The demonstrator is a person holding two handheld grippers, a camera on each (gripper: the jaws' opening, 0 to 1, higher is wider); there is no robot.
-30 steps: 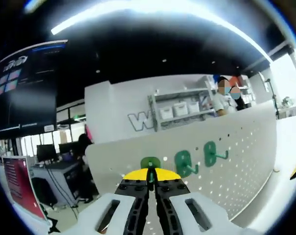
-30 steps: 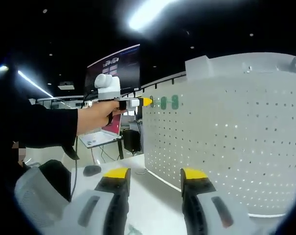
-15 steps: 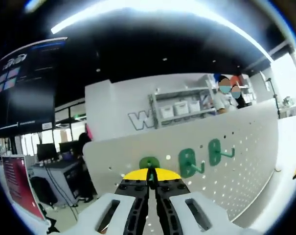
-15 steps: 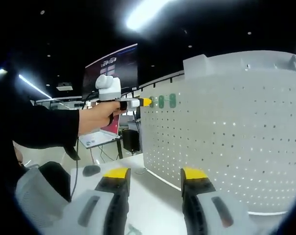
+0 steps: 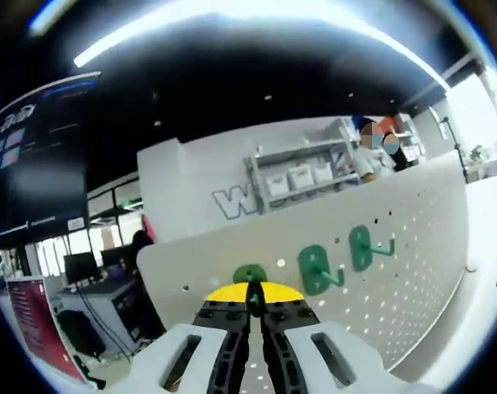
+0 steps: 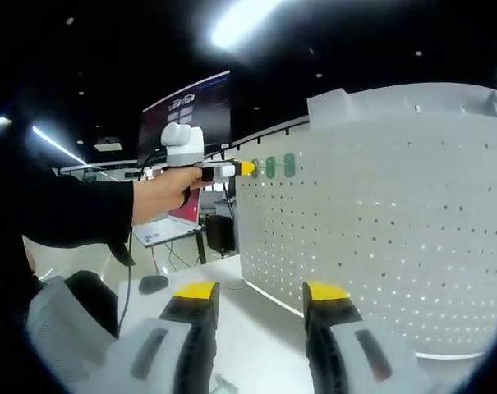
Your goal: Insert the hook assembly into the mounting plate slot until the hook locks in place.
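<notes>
Board: a big white board full of small holes [image 6: 379, 222] stands on a white table [image 6: 256, 328]. In the right gripper view it takes up the side from 1 to 5 o'clock. In the left gripper view the board [image 5: 412, 271] runs from the middle out to 3 o'clock.

Screen: a dark screen [image 6: 186, 111] hangs behind the board, toward 11 o'clock in the right gripper view.

Person: a hand [image 6: 162, 193] with a dark sleeve [image 6: 67, 213] comes in from 9 o'clock in the right gripper view. It holds the left gripper up at the top edge of the board.

Right gripper: the right gripper [image 6: 256, 300] rises from 6 o'clock. Its two yellow tips are far apart and nothing is between them.

Left gripper: the left gripper [image 5: 254, 297] has its two jaws pressed tight together. They pinch the green hook [image 5: 250, 274] just above the yellow tips. In the right gripper view the left gripper [image 6: 246, 169] has its yellow tip right at the board.

Green hook: it sits against the board near its top edge, just past the left gripper.

Other hooks: two more green hooks [image 5: 318, 268] [image 5: 365, 246] are on the board, side by side, toward 3 o'clock from the held one.
</notes>
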